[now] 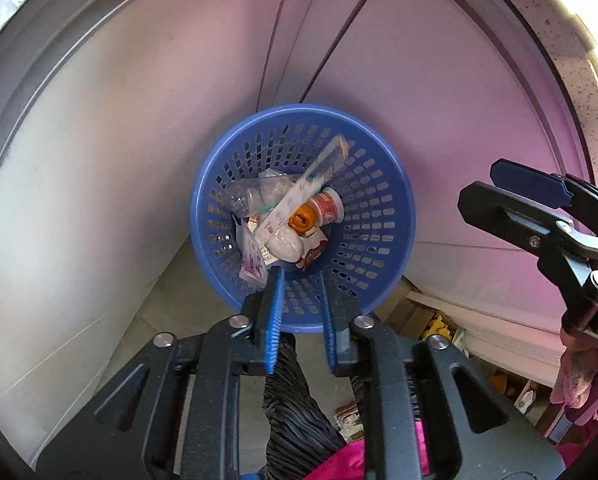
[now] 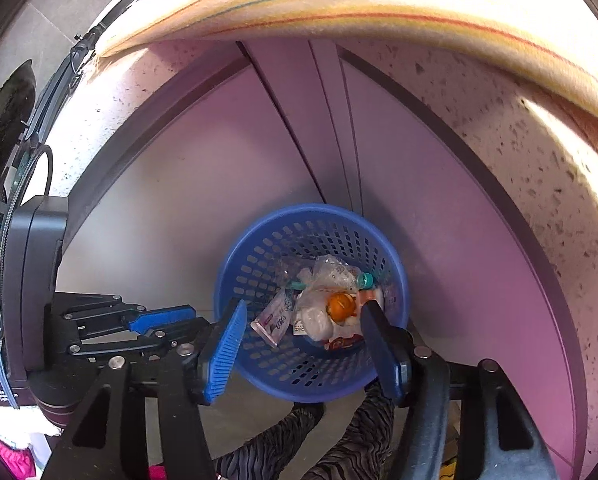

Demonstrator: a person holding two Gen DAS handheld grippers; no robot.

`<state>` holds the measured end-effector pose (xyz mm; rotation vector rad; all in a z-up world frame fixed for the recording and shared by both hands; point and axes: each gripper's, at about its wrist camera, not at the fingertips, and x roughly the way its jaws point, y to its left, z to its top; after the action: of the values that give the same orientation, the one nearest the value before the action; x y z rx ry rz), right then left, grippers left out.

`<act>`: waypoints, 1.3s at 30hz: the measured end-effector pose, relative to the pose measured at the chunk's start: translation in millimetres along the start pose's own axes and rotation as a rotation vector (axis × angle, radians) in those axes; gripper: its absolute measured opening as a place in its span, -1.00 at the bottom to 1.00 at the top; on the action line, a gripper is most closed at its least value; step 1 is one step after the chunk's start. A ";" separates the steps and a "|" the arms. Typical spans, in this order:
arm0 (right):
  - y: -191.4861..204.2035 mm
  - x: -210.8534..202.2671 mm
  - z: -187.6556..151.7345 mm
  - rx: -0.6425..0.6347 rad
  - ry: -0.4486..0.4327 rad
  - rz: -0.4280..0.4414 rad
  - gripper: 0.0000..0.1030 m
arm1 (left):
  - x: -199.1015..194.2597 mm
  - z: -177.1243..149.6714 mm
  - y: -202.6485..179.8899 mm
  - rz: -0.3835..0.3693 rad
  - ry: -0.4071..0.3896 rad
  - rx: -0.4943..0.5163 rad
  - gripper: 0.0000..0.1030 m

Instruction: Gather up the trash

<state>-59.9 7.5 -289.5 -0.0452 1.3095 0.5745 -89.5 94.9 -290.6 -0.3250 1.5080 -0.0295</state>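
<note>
Item: blue perforated basket [image 1: 379, 216], round, standing on the floor against lilac cabinet doors [image 1: 439, 128], beneath a speckled stone counter edge [image 2: 511, 128]

Contents, seen from above: long clear wrapper strip [image 1: 319, 174] blurred and slanting across the opening, seemingly dropping in; crumpled clear plastic [image 1: 255, 196]; small red-and-white pot [image 1: 329, 208] lying on its side; orange cap [image 1: 302, 219]; white egg-shaped lump [image 1: 285, 245]; printed sachets [image 1: 253, 260] at the near wall. All trash in view lies inside the basket; none shows on the floor around it

Left gripper [image 1: 301, 280]: pointing steeply down over the near rim, blue pads parted by a narrow gap, nothing between them

Right gripper [image 2: 305, 340]: also aimed down into the basket, jaws standing wide, nothing held; it appears at the right edge of the left wrist view, well apart from the left one

Person: striped dark trouser legs [image 2: 339, 440] just behind the basket

Step judged in hand: release over the bin, near complete

Handling notes: keep both claws above the rim, centred over the opening, until the strip settles; light film drifts, so a long piece may lodge against the wall or hang over the edge. Lift straight up rather than sideways, since the basket looks light and could tip if a finger catches its rim. Then check the surroundings for anything left
</note>
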 end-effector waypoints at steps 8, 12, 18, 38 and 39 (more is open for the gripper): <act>2.9 -9.6 2.5 -0.012 -0.012 0.008 0.21 | -14.7 -2.9 1.2 0.008 -0.027 0.004 -0.63; 4.1 -18.8 4.7 -0.016 -0.031 0.017 0.21 | -26.2 -2.8 1.5 0.017 -0.055 0.012 -0.62; 7.8 -41.7 5.6 -0.035 -0.069 0.028 0.21 | -51.0 -5.3 -1.4 0.025 -0.109 0.024 -0.48; 13.9 -144.3 5.1 -0.061 -0.251 0.058 0.37 | -155.3 -4.8 -38.9 0.068 -0.360 0.060 0.15; 12.5 -150.7 5.5 -0.057 -0.265 0.058 0.37 | -161.7 -2.5 -41.4 0.071 -0.374 0.065 0.19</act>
<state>-81.4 -36.1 -146.2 0.0221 1.0395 0.6443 -96.0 90.3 -123.9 -0.2108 1.1440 0.0366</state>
